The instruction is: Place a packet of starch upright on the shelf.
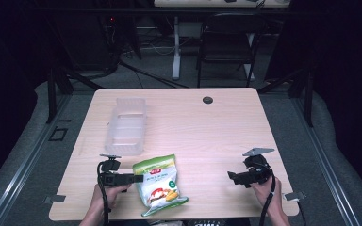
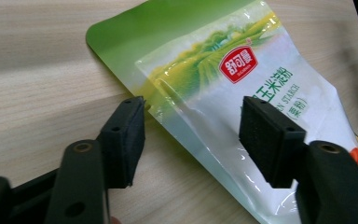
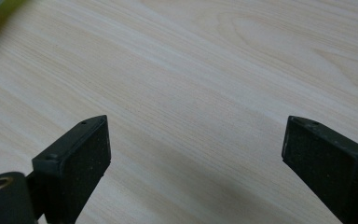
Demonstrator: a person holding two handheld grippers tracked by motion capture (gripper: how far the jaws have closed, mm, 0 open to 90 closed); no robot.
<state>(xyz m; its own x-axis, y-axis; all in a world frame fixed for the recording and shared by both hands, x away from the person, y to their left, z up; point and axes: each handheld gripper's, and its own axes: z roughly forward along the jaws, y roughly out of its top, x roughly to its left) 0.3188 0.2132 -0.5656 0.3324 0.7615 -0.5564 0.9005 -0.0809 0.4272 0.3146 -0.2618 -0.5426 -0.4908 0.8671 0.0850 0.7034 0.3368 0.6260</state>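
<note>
The light wooden table (image 1: 217, 127) carried a clear plastic tray (image 1: 125, 126) toward its far left and a green-and-white corn starch pouch (image 1: 159, 183) lying flat at the near edge, left of centre, well apart from the tray. The left gripper (image 1: 139, 178) sat level at the pouch's left edge; in the left gripper view its jaws stood half apart astride the sealed side of the pouch (image 2: 242, 93), one pad over the wood, the other above the film, neither yet pressing. The right gripper (image 1: 231, 176) rested near the right edge, jaws wide over bare wood (image 3: 191, 70). The step in hand looked like taking hold of the pouch. The next move probably called for narrowing the jaws onto the thin edge, low enough to catch the film without sliding it.
</note>
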